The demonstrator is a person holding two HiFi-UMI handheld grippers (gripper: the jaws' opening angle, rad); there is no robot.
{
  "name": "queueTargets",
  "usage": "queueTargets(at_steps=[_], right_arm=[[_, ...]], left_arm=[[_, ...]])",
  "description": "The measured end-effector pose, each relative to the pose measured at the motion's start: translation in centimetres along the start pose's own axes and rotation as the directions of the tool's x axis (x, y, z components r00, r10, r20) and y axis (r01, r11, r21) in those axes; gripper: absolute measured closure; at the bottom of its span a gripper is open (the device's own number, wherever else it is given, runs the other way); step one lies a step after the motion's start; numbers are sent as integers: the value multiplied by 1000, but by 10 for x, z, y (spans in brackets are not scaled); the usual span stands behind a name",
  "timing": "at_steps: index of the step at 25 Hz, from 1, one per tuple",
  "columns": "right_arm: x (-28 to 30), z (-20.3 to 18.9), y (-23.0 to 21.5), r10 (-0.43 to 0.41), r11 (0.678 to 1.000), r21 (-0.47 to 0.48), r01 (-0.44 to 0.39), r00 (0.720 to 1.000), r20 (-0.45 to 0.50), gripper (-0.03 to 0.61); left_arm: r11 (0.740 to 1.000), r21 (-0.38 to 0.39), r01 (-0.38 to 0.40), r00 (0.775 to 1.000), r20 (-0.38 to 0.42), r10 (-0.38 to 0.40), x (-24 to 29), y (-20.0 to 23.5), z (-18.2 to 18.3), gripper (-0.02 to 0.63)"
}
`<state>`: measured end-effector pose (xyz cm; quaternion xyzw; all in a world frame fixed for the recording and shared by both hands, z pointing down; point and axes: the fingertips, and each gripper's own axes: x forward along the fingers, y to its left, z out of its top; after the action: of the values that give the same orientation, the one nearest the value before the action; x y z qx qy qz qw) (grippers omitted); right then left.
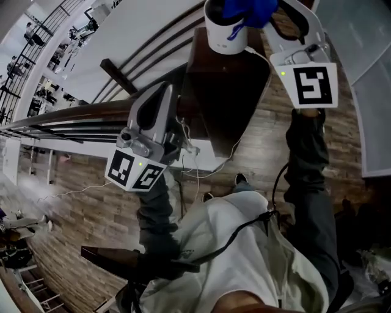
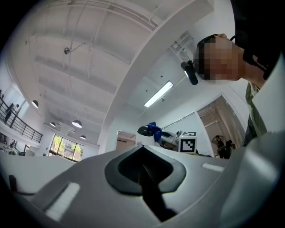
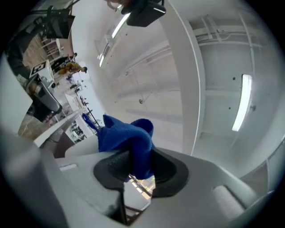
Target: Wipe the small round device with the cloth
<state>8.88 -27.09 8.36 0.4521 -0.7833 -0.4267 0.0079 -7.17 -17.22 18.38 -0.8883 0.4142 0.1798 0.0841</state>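
Crumpled blue cloth [image 1: 247,10], clamped in right gripper [image 3: 136,165], meets the small white round device [image 1: 225,35], far right: wiping seemingly begun, unfinished. Left gripper [image 2: 143,169] closed, empty.

Blue cloth [image 3: 127,136], round device [image 1: 225,33]
Cloth bunched in R hand-held gripper [image 3: 136,171] jaws; device white, upright, just left of it.

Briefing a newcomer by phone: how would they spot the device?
Find the dark table, top centre of the head view. At its far end stands the device, a short white cylinder. It alone is white and round, by the blue cloth in the right gripper.
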Motion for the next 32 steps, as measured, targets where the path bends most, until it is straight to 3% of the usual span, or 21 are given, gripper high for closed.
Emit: queueTargets(at_steps=[2, 6, 8, 10, 12, 14, 16, 21, 24, 28, 32], right_arm=[[-8, -10, 6, 65, 995, 73, -66, 998, 21, 469], [-17, -39, 38, 256, 967, 1, -256, 967, -9, 469], [-18, -39, 35, 320, 947, 9, -320, 947, -1, 469], [-9, -24, 8, 312, 948, 54, -314, 949, 36, 469], [9, -5, -36, 230, 966, 100, -239, 969, 93, 469], [22, 2, -66, 161, 977, 117, -179, 976, 144, 469], [29, 0, -63, 156, 976, 121, -182, 968, 199, 469], [46, -19, -1, 261, 935, 144, -323, 905, 337, 469], [48, -40, 16, 348, 898, 169, -407, 891, 292, 469], [39, -77, 53, 490, 839, 154, -521, 848, 203, 471], [44, -75, 43, 463, 851, 149, -503, 854, 238, 471]], left_arm=[[999, 21, -24, 1000, 15, 24, 7, -3, 7, 611], [995, 51, -80, 996, 47, 78, 13, 3, 9, 611], [994, 59, -93, 995, 52, 90, 21, -2, 15, 611], [992, 69, -106, 994, 48, 103, 31, -10, 31, 611], [991, 71, -117, 992, 48, 114, 45, -18, 46, 611], [991, 61, -119, 992, 44, 116, 55, -24, 42, 611], [991, 65, -118, 993, 30, 116, 51, -25, 23, 611], [983, 112, -144, 990, 11, 144, 32, -13, -10, 611], [979, 126, -162, 987, 16, 161, 36, -11, -3, 611], [977, 134, -164, 986, 12, 163, 39, -9, -10, 611], [980, 120, -157, 988, 7, 157, 45, -6, -20, 611]])
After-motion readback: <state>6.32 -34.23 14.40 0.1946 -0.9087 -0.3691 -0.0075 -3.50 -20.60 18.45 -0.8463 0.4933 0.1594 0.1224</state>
